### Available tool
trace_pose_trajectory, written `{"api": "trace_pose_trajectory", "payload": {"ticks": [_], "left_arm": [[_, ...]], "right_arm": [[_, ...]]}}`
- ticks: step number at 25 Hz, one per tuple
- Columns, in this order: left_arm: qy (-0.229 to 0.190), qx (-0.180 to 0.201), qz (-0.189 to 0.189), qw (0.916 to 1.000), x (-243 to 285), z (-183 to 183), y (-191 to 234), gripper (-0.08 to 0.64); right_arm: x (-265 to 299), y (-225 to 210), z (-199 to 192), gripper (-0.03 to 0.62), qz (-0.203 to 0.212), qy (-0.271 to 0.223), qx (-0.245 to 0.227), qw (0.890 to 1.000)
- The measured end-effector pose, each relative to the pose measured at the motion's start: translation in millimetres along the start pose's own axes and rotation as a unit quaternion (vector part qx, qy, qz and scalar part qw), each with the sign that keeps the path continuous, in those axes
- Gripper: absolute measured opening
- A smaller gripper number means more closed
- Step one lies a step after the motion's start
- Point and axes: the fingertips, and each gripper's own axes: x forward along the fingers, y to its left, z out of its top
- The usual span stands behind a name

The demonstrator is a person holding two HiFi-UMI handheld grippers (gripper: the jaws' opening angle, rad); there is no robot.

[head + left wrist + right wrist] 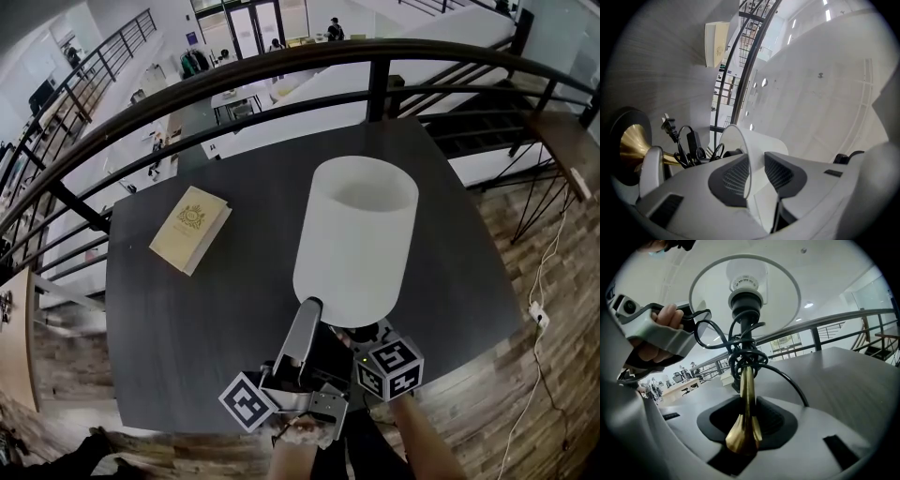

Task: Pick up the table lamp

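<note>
White and cylindrical, the shade (356,234) of the table lamp (349,281) stands over the near edge of a dark table (187,309) in the head view, hiding the stem and foot beneath it. A pale book (190,229) lies flat well to its left, and a curved railing (281,58) runs behind the table. The left gripper (312,305) reaches up to the shade's lower rim, while the right gripper (373,342) sits just beside it under the shade, its marker cube (389,367) toward the person. In the left gripper view the thin wall of the shade runs between the two ribbed pads (736,176), which are clenched on that rim. Off to the left are the lamp's black base (618,122), the brass stem (635,143), a bundled black cord (689,145) and its plug (669,125). Whether the base rests on the table cannot be told. In the right gripper view the flared lower end of the brass stem stands between the jaws, which are spread wide and released, the pads clear of it on both sides. The cord is wound round the stem higher up, below the bulb socket (746,291). A hand (658,329) holds the left gripper at the shade's rim.
</note>
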Motion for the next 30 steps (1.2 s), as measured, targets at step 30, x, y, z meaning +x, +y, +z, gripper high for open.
{"api": "trace_pose_trajectory", "payload": {"ticks": [30], "left_arm": [[0.015, -0.028, -0.064, 0.9975, -1, 1, -31, 0.100]], "right_arm": [[-7, 14, 32, 0.118, -0.001, -0.044, -0.064, 0.997]]}}
